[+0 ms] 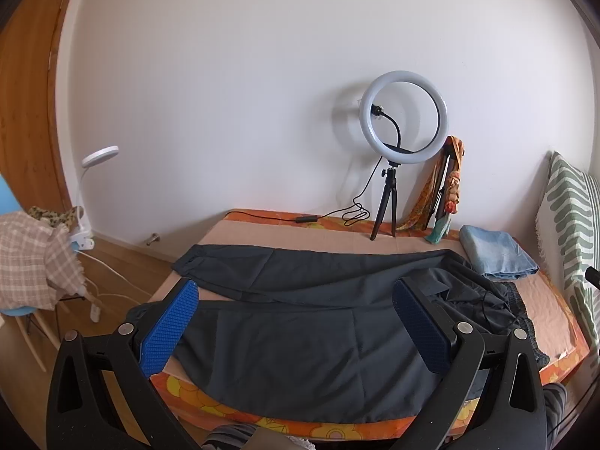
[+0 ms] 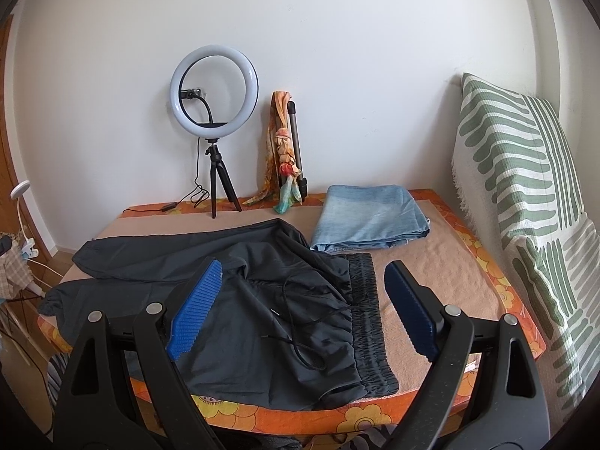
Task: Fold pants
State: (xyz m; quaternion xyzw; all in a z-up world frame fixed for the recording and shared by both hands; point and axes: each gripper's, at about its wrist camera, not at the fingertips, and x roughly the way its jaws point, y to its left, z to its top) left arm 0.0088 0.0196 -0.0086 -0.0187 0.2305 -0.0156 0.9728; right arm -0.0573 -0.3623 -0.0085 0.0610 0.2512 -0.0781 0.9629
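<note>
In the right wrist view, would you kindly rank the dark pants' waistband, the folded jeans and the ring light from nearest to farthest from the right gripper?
1. Dark pants' waistband: between the open fingers of the right gripper, nearest.
2. Folded jeans: farther back on the bed, slightly right.
3. Ring light: at the wall, back left, farthest.

Dark grey pants [image 2: 240, 300] spread flat on bed, both legs stretched leftward side by side, elastic waistband [image 2: 369, 315] at right, black drawstring [image 2: 296, 318] loose across the front.
</note>
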